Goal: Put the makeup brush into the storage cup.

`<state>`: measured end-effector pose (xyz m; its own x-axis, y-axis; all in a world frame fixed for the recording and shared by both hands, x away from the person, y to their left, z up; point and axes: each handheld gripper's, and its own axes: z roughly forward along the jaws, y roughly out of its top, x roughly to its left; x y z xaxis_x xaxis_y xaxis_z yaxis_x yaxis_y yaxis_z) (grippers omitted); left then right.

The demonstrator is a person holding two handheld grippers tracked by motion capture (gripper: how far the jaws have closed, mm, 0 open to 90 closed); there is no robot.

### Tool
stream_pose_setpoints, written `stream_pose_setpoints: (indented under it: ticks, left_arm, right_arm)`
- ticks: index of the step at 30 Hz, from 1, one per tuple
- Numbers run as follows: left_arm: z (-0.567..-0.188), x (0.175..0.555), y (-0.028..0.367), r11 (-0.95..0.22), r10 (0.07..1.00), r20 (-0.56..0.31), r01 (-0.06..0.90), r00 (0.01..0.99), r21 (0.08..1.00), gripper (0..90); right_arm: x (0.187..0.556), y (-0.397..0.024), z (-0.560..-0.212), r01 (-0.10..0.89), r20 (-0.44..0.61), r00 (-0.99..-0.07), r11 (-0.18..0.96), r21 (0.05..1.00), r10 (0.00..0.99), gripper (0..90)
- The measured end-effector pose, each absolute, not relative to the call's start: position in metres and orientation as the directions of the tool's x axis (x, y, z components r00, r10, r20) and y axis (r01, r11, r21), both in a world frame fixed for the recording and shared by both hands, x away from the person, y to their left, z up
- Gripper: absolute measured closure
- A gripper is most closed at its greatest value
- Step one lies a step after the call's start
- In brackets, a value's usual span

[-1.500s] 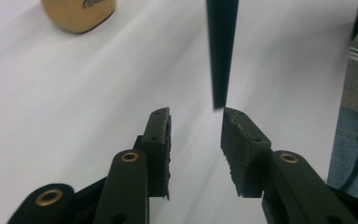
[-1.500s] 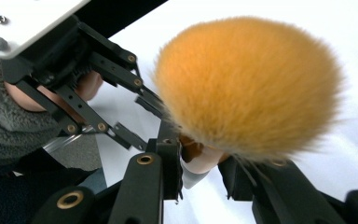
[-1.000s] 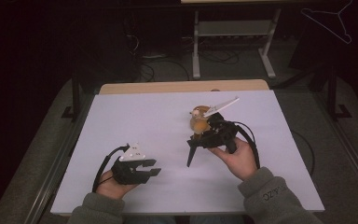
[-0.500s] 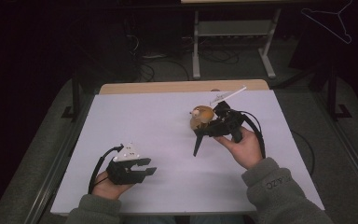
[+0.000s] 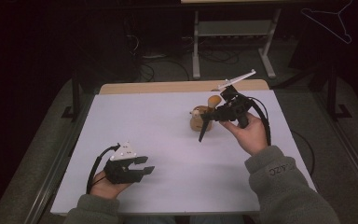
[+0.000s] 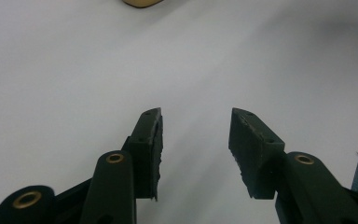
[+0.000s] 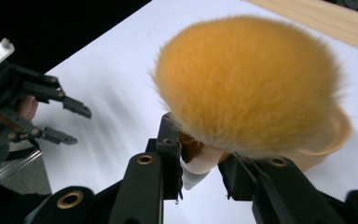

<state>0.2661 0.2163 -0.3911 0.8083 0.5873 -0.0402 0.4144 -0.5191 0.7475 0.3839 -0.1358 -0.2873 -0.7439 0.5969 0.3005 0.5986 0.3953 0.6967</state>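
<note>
your right claw is clamped on a small plush toy, tan and orange with a fuzzy orange top. in the right gripper view the fuzzy orange toy bulges above the jaws, and a pale part of it is pinched between the pads. in the high view the toy sits at the claw tips over the far right part of the white worktop, near its wooden far edge; whether it touches the surface or hangs just above it cannot be told.

your left claw rests low at the near left of the worktop, well apart from the toy. its jaws stand apart and have just been opening, with only bare white surface between them in the left gripper view. a tan sliver of the toy shows at the top edge there. the right gripper view also catches the left claw at its left side, held in your hand.
</note>
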Motion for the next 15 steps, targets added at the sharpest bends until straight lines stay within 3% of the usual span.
stream_pose_setpoints:
  ticks: [15]
  left_arm:
    - [-0.391,0.267,0.219,-0.498,0.592,-0.049,0.412,0.805,0.763,51.5]
  right_arm:
    - [0.416,-0.144,-0.258,0.61,0.269,-0.7,0.357,0.707,0.662,70.2]
